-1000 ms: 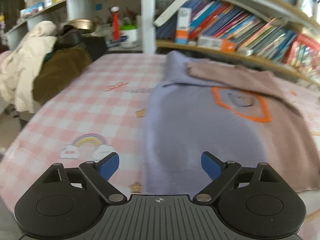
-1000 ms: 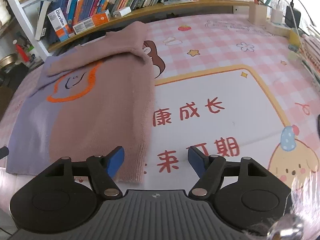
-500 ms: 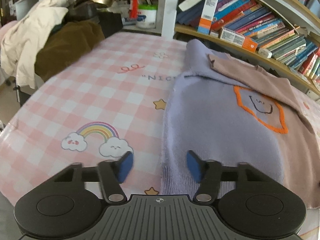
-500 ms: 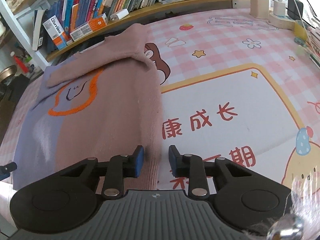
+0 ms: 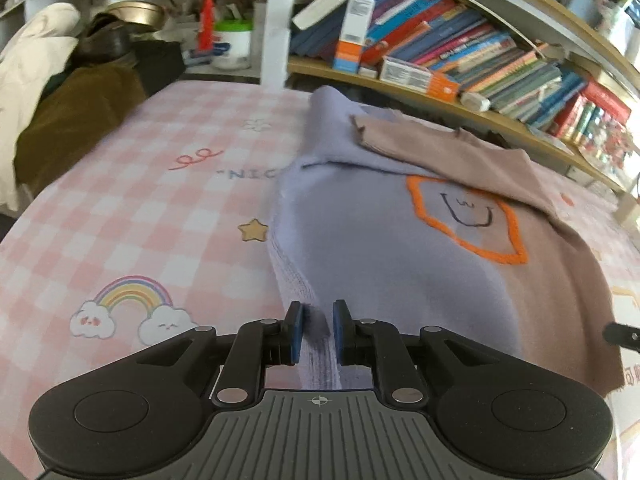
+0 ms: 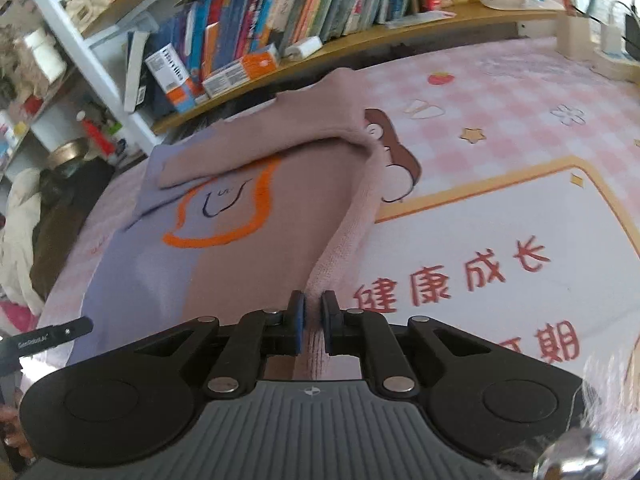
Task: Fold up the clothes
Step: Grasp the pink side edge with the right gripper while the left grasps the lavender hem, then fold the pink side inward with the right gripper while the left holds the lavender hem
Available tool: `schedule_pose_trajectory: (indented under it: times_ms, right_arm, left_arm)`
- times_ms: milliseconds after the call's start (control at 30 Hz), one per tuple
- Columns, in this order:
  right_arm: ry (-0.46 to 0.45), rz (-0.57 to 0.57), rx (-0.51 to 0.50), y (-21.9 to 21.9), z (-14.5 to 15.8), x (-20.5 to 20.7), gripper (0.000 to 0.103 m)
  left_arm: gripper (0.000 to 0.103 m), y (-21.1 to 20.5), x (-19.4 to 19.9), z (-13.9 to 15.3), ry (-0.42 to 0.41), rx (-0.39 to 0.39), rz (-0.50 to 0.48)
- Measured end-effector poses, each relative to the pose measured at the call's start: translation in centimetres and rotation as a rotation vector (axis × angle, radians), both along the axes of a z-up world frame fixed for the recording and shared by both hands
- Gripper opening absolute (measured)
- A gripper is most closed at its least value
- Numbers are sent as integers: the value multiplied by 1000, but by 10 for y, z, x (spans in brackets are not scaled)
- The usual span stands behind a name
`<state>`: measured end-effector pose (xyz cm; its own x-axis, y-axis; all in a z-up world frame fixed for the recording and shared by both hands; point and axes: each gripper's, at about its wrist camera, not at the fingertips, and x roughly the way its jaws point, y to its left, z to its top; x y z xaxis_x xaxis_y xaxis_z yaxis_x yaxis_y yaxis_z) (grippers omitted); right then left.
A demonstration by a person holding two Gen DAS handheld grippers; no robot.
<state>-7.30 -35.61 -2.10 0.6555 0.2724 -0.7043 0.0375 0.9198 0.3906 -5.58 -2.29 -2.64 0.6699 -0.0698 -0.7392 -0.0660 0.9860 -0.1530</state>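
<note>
**Both grippers pinching the sweater hem**

Sweater (image 5: 384, 264) is lying flat on the pink checked tablecloth (image 5: 168, 200) — sleeves folded across the chest. Left gripper (image 5: 317, 330) is clamping the lilac hem corner; right gripper (image 6: 313, 322) is clamping the brown one (jaws nearly closed, fabric between). Bookshelf (image 6: 304, 12) is standing behind.

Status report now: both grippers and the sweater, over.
Left gripper shut on sweater hem, lilac corner. Right gripper shut on pink corner. Sleeves folded in. Nothing blocking.

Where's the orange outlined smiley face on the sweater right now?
The orange smiley outline sits mid-chest on the sweater, straddling its lilac and brown halves, just below the folded-over brown sleeve.
</note>
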Motion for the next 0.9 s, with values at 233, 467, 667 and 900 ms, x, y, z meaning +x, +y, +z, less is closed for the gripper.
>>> schedule_pose_trajectory:
  times_ms: [233, 467, 667, 900]
  right_arm:
    - [45, -12, 36, 3, -6, 9, 36]
    - [65, -118, 131, -19, -13, 37, 38]
    - [99, -112, 219, -29, -12, 41, 38]
    - [157, -51, 233, -28, -9, 8, 29]
  left_arm:
    - [17, 11, 0, -4, 29, -49, 2]
    - [22, 16, 0, -8, 58, -62, -4]
    - [23, 24, -1, -10, 65, -108, 16]
    - [22, 32, -2, -13, 80, -168, 53]
